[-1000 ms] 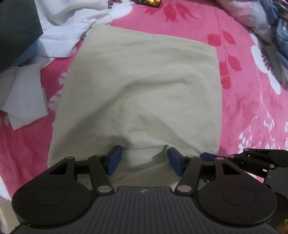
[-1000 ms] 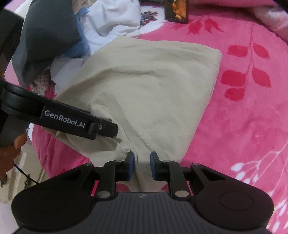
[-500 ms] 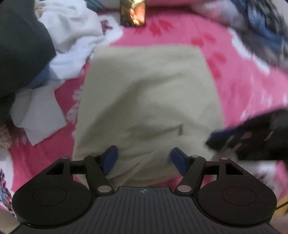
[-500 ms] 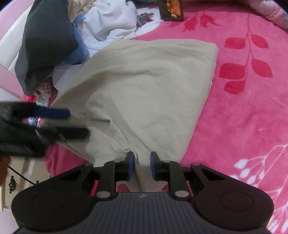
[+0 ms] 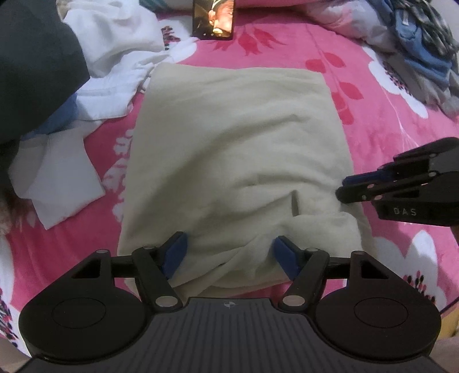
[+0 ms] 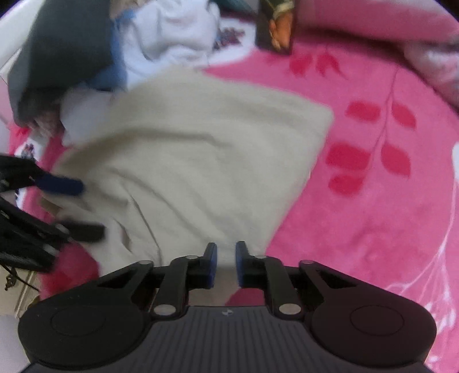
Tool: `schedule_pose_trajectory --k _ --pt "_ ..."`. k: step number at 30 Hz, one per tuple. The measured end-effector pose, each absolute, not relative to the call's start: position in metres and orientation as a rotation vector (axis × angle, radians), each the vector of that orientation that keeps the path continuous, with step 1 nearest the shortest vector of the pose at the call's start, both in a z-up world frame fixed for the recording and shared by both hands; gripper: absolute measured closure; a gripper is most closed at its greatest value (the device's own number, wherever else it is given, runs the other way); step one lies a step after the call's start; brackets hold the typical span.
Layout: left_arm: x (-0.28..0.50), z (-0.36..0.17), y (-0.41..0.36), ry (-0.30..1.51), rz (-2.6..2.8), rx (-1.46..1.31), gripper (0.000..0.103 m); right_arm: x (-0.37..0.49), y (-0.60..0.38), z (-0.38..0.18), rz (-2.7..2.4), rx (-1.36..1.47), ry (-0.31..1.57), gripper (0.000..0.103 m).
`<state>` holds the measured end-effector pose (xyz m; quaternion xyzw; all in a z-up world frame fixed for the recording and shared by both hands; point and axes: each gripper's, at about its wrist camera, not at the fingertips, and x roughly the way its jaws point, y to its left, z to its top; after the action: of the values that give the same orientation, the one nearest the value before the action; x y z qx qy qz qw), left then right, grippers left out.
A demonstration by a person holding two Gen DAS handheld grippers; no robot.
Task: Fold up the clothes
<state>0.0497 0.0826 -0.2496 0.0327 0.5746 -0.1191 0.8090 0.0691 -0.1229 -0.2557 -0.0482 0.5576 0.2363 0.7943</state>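
Note:
A beige folded cloth [image 5: 238, 149] lies flat on the pink flowered bedspread [image 5: 381, 134]. My left gripper [image 5: 229, 255] is open over the cloth's near edge, one blue pad on each side of a bunched fold. In the right wrist view the left gripper [image 6: 71, 209] shows blurred at the cloth's left side. My right gripper [image 6: 225, 262] has its jaws nearly together, and the corner of the cloth [image 6: 186, 160] runs into the narrow gap. From the left wrist view the right gripper [image 5: 342, 189] sits at the cloth's right edge.
White garments [image 5: 114, 63] and a dark garment [image 5: 34, 69] are piled at the back left. A white folded piece [image 5: 57, 178] lies left of the cloth. A lit phone [image 5: 213, 17] rests at the back, and blue-grey clothes [image 5: 421, 46] are heaped at the back right.
The right gripper has swung away from the left one to the cloth's right edge. The left gripper has pulled back and stays open. The cloth's near edge is more bunched.

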Motion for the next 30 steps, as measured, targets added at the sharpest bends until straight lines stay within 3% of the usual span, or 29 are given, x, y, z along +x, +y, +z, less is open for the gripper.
schedule_pose_trajectory --k 14,21,25,30 --pt "0.047 -0.248 0.093 1.206 -0.355 0.065 0.034 0.09 -0.134 -0.225 0.324 0.115 1.076 0.094" --pt "0.05 -0.209 0.105 1.184 -0.484 0.061 0.035 0.085 -0.138 -0.224 0.184 0.215 1.068 0.091" --pt "0.066 -0.188 0.116 1.132 -0.545 -0.03 0.035 0.045 -0.131 -0.199 0.202 0.242 1.058 0.091" --pt "0.106 -0.208 0.1 1.143 -0.556 -0.011 0.037 0.005 -0.102 -0.212 0.22 0.258 1.115 0.091"
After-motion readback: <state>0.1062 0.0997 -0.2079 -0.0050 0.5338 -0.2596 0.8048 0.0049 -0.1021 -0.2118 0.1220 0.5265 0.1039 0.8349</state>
